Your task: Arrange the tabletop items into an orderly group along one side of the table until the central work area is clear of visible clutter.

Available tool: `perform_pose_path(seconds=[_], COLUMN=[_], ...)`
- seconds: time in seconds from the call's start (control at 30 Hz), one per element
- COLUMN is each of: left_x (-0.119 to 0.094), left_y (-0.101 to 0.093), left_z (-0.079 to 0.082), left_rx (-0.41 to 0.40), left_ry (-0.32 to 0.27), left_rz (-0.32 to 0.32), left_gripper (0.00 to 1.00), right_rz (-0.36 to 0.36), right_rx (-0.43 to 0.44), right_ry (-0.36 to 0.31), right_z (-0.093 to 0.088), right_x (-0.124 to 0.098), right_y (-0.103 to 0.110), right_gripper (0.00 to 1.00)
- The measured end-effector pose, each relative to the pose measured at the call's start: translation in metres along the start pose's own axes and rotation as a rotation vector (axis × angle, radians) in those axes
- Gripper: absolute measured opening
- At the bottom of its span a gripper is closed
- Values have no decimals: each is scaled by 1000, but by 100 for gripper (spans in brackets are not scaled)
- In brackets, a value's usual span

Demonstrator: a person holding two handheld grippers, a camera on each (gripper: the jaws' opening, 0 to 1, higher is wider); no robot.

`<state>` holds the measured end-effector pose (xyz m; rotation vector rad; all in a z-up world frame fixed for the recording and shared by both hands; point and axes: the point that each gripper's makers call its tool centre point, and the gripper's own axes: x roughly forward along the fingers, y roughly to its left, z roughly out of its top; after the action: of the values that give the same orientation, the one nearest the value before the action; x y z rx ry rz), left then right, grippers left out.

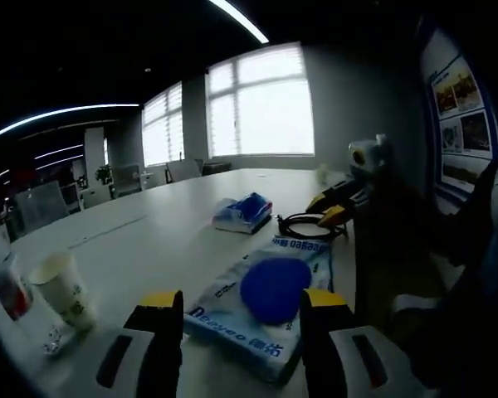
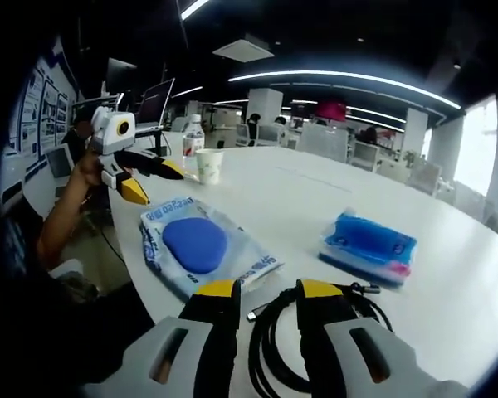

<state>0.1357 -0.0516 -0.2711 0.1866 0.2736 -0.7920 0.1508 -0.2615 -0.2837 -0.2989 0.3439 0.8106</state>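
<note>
Wipes pack (image 1: 261,303) with the blue lid, flat near the surface (image 1: 149,232) edge, dead ahead of my left gripper (image 1: 241,311).

My left jaws stand apart, empty, straddling its near end; its long axis runs away from me. My right gripper (image 2: 261,298), jaws also apart, sits over the black cable coil (image 2: 315,332), with the blue tissue pack (image 2: 367,245) beyond.

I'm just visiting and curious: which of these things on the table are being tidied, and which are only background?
Being tidied: wipes pack, blue tissue packet, black cable, paper cup, water bottle.

Background: office chairs, wall posters, windows.
</note>
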Motion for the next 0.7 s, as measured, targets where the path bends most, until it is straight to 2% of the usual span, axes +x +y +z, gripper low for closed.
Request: perform_pose_path(seconds=[0.33,0.7], left_x=[-18,-18], left_y=[-2,-14], left_z=[-19,-39], left_rx=[-5,7], left_ry=[12,49], left_rz=[8,-21], left_gripper=[55,54], right_rz=[39,110], right_rx=[-2,1], right_ry=[-30,10], right_z=[0,-16], right_x=[1,12], right_y=[16,36], right_gripper=[25,22])
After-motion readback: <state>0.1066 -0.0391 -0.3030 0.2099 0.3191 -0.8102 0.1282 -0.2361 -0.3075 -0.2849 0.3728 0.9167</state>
